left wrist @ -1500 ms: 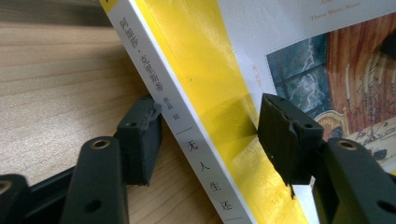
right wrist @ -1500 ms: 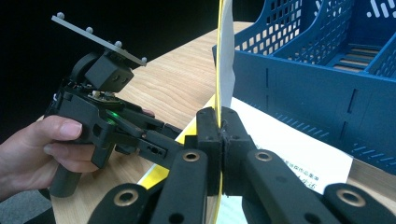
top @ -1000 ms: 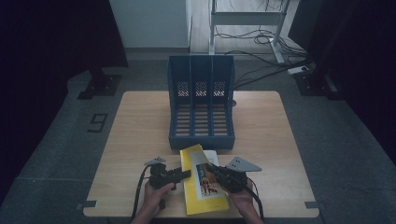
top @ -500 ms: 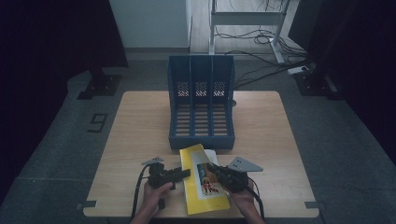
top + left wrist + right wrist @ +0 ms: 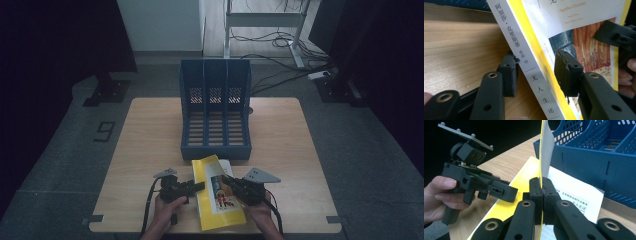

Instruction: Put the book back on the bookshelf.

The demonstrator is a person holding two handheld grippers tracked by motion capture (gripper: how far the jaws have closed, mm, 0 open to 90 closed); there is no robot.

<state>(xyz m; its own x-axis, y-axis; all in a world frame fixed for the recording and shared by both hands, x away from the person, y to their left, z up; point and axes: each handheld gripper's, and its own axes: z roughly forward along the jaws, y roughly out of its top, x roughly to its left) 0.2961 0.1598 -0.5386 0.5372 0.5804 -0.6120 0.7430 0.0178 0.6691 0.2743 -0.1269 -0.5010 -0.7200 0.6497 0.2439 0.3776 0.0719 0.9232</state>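
Observation:
A yellow paperback book (image 5: 216,197) lies near the table's front edge, just in front of a blue file rack (image 5: 216,145). My right gripper (image 5: 541,182) is shut on the book's front cover (image 5: 546,147) and holds it raised on edge above the white first page (image 5: 574,192). My left gripper (image 5: 536,65) straddles the white spine (image 5: 511,32) from the book's left side (image 5: 200,186). One jaw is under the spine by the table, the other over the cover. Its jaws have just been closing, and a gap still shows beside the spine.
The rack has three slotted compartments and stands at the middle of the wooden table (image 5: 145,135). Bare tabletop lies to its left and right. Behind the table are a dark floor, cables and a desk frame (image 5: 265,20).
Both hands keep their place. The left gripper's jaws look slightly closer together around the book's spine edge.

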